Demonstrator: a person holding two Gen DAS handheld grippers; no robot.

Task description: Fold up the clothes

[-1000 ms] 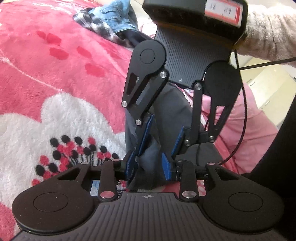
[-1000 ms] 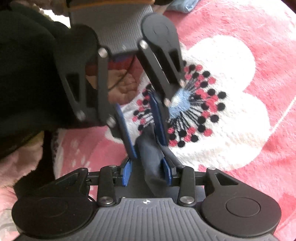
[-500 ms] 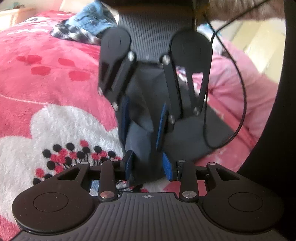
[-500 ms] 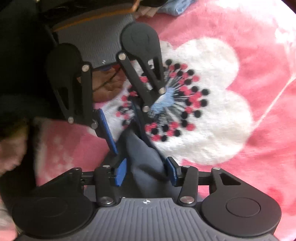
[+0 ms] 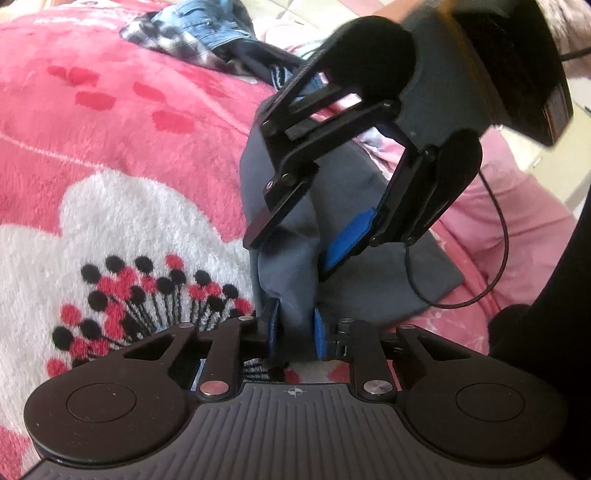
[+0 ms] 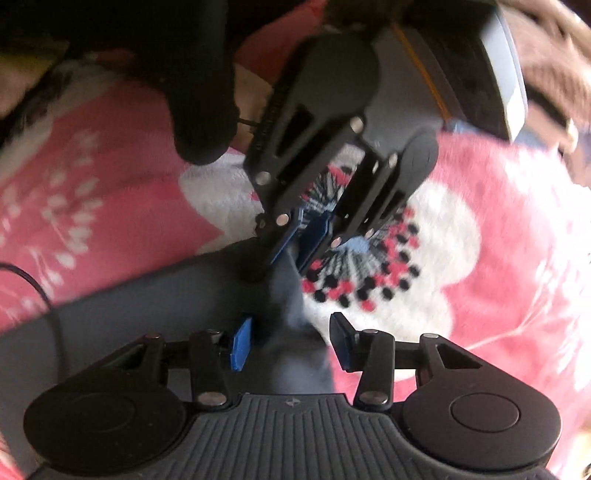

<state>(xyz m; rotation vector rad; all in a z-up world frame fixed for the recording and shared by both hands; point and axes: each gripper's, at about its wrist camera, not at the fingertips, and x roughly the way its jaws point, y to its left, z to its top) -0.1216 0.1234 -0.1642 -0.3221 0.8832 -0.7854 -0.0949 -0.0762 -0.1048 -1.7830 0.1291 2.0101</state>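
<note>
A dark grey garment point(image 5: 369, 280) lies on a pink fleece blanket point(image 5: 110, 129), with one edge lifted into a ridge. My left gripper point(image 5: 296, 332) is at the near end of that ridge. Its jaws are closing and the blue pads press a fold of the cloth. In the right wrist view the same left gripper point(image 6: 284, 266) pinches the garment point(image 6: 147, 321) from above. My right gripper point(image 6: 291, 343) points steeply down over the ridge. Its pads stand apart with the cloth loose between them. From the left wrist view the right gripper point(image 5: 288, 258) straddles the fold.
A heap of denim and checked clothes point(image 5: 199, 29) lies at the blanket's far edge. A black cable point(image 5: 495, 229) loops down over paler pink bedding point(image 5: 517, 221) on the right. A person's dark-clad limb point(image 6: 199, 92) hangs near the left gripper.
The right gripper has rolled over and swung sideways, its jaws wider than a second ago. The left gripper's pads have drawn in on the fold and it has sunk a little.
</note>
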